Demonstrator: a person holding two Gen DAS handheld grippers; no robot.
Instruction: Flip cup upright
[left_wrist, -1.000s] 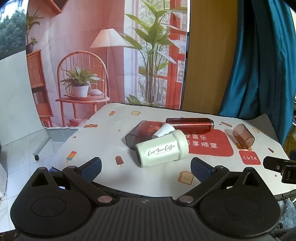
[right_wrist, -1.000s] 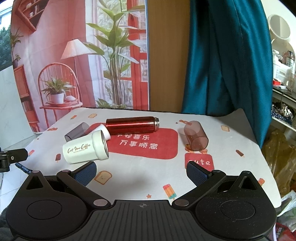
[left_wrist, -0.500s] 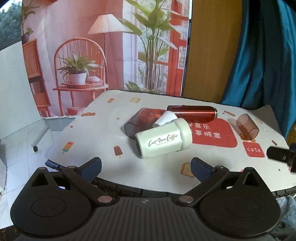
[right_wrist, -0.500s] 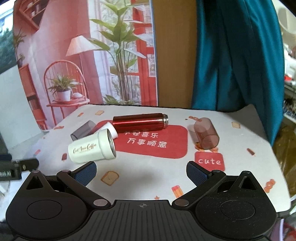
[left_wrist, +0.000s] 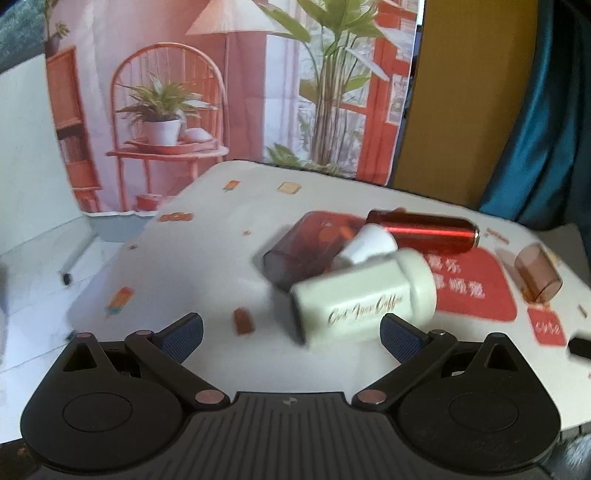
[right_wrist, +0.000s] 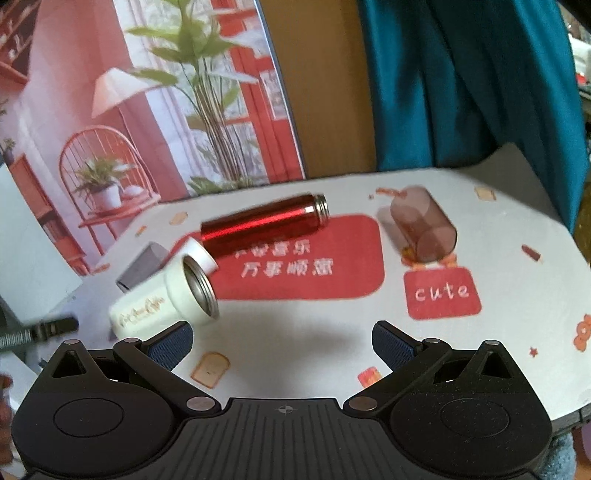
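Items I see, largest first.

Table (right_wrist: 498, 369): pale printed cloth, rounded near edge, bare cloth in front of both tools.

Left gripper (left_wrist: 291, 329) and right gripper (right_wrist: 282, 341): black, blue ribbed pads, jaws spread wide, holding nothing.

Red flask (right_wrist: 264, 226): glossy metal cylinder, on its side, far centre.

White cup (left_wrist: 364, 300): matte, scripted, lying sideways, steel-lined mouth facing right, near left of the flask.

Grey tumbler (left_wrist: 301, 249): translucent, lying behind it.

Brown tumbler (right_wrist: 424, 229): translucent, lying far right, well apart.
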